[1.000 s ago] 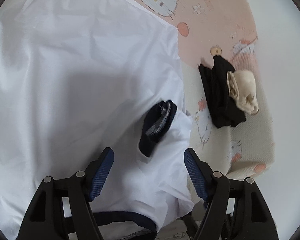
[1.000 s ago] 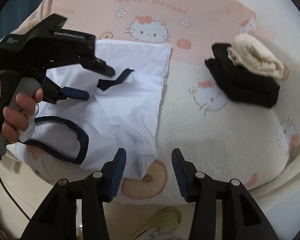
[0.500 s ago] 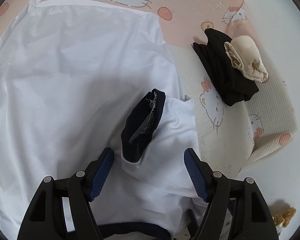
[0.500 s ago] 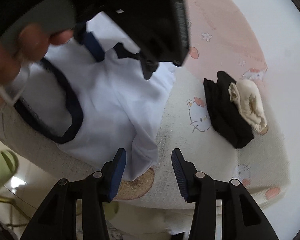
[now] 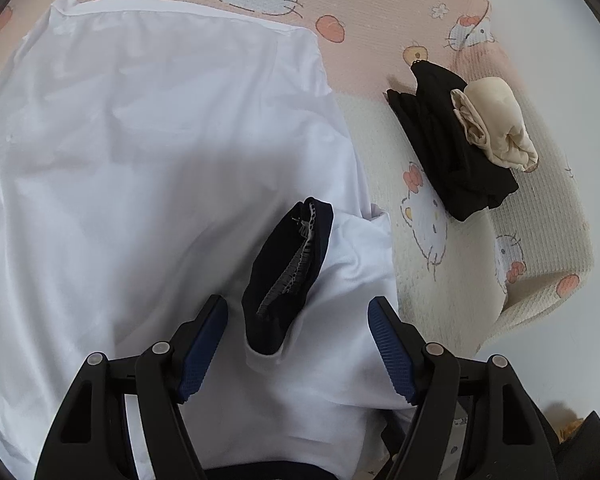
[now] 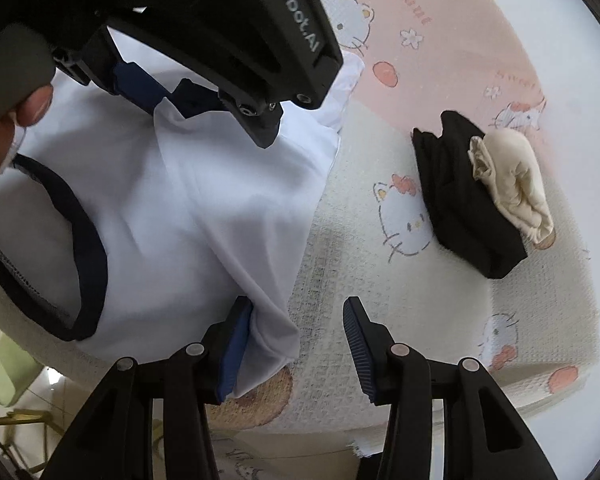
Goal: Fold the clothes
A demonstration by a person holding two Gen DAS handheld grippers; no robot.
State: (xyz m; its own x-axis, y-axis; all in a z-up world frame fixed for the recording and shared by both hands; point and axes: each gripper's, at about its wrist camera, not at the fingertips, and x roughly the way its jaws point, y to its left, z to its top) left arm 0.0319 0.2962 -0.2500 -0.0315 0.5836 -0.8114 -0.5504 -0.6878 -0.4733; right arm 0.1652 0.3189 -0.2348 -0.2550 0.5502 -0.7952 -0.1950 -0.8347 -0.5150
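A white shirt (image 5: pixel 140 160) with navy trim lies spread on a Hello Kitty blanket (image 5: pixel 428 240). My left gripper (image 5: pixel 298 344) hangs open over it, and the navy sleeve cuff (image 5: pixel 288 276) lies loose between its fingers, touched by neither pad. In the right wrist view my right gripper (image 6: pixel 298 340) is open low at the shirt's (image 6: pixel 180 208) near corner. That corner rests against the left pad while the right pad stands apart over blanket (image 6: pixel 380 288). The navy neckline (image 6: pixel 84 260) curves at left. The left gripper (image 6: pixel 198 106) and a hand (image 6: pixel 28 108) fill the upper left.
A folded black garment (image 5: pixel 452 168) with a rolled cream one (image 5: pixel 496 128) on top sits to the right, also in the right wrist view as the black garment (image 6: pixel 460 208). The blanket's edge drops off at right and front. A green slipper (image 6: pixel 8 372) lies on the floor.
My right gripper came down and in toward the shirt's corner, which now lies between its jaws. The left gripper rolled and shifted slightly over the sleeve cuff. Both stayed open.
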